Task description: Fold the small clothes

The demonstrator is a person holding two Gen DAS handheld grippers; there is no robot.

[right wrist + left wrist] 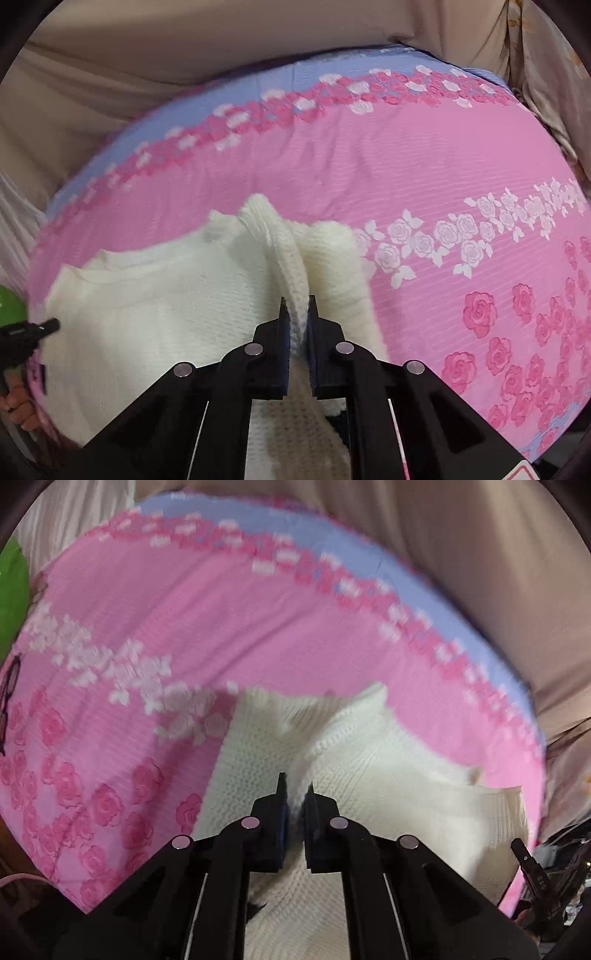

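Observation:
A cream knitted garment (388,775) lies rumpled on a pink rose-print cover (184,609). In the left wrist view my left gripper (296,788) is shut on a fold of the knit near its left part. In the right wrist view my right gripper (297,301) is shut on a raised ridge of the same garment (166,295), which is pulled up into a pleat between the fingers. The garment's body spreads flat to the left there. Each gripper's black tip shows at the edge of the other's view.
The cover (424,147) has a pale blue border and rows of white roses. Beige cloth (443,535) rises behind it. A green object (9,306) sits at the left edge. A person's hand (18,402) shows low on the left.

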